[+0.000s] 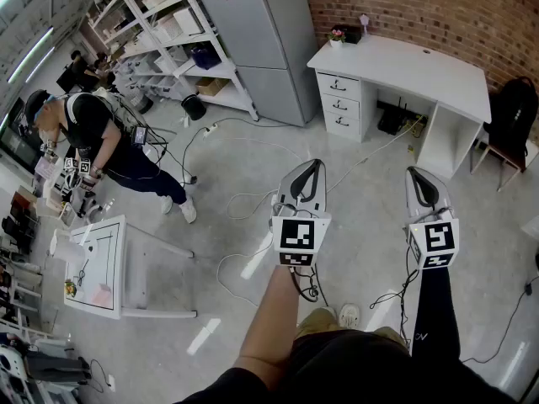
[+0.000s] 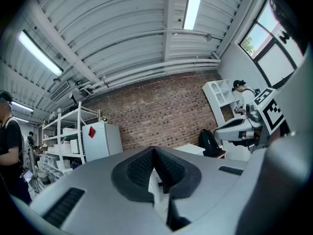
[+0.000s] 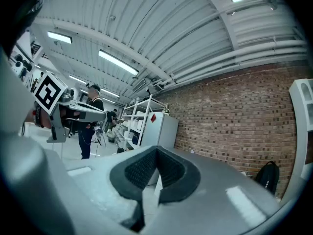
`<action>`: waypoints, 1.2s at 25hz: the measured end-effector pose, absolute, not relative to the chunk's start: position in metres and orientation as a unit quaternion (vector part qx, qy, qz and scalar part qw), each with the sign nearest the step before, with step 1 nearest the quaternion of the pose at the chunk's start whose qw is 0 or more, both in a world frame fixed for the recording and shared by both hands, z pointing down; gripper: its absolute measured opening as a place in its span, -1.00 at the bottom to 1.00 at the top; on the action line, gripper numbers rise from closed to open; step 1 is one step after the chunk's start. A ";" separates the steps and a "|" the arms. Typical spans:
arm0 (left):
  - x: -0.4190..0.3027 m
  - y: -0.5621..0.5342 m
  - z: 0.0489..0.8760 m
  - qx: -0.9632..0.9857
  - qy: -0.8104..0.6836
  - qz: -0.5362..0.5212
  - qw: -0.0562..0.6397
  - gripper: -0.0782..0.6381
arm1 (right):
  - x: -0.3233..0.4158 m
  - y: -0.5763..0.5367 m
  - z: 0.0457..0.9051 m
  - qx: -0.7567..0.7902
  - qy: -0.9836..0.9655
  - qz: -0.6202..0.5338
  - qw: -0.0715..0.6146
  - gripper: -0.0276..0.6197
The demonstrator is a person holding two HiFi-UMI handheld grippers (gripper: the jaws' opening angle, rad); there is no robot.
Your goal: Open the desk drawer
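A white desk [image 1: 396, 66] stands against the brick wall at the upper right of the head view. Its stack of three drawers [image 1: 338, 103] is on its left side, and all look closed. My left gripper [image 1: 312, 165] and right gripper [image 1: 418, 173] are held level side by side over the floor, well short of the desk and pointing towards it. Both are shut with nothing between the pads. In the left gripper view the left gripper [image 2: 154, 150] has its pads meeting, and the desk [image 2: 193, 149] shows just beyond them. The right gripper [image 3: 156, 151] looks the same in its own view.
A grey cabinet [image 1: 261, 32] and white shelving [image 1: 168, 32] stand left of the desk. Cables [image 1: 244, 200] trail over the floor ahead. A person [image 1: 93, 133] bends at the left beside a small white table [image 1: 97, 263]. A black backpack [image 1: 514, 112] sits right of the desk.
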State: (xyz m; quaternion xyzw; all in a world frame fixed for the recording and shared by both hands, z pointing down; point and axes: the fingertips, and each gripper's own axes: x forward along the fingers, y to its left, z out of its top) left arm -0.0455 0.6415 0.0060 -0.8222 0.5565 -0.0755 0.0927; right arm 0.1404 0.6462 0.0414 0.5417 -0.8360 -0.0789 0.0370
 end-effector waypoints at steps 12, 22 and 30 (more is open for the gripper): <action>-0.052 0.654 0.015 -0.822 0.559 -0.073 0.084 -0.76 | 0.132 0.649 0.039 0.539 -0.839 -0.077 0.020 -0.92; -0.036 0.656 0.017 -0.838 0.538 -0.055 0.071 -0.40 | 0.137 0.653 0.038 0.533 -0.841 -0.090 0.026 -0.92; -0.024 0.652 0.011 -0.851 0.519 -0.041 0.070 0.11 | 0.147 0.651 0.032 0.535 -0.839 -0.096 0.023 -0.92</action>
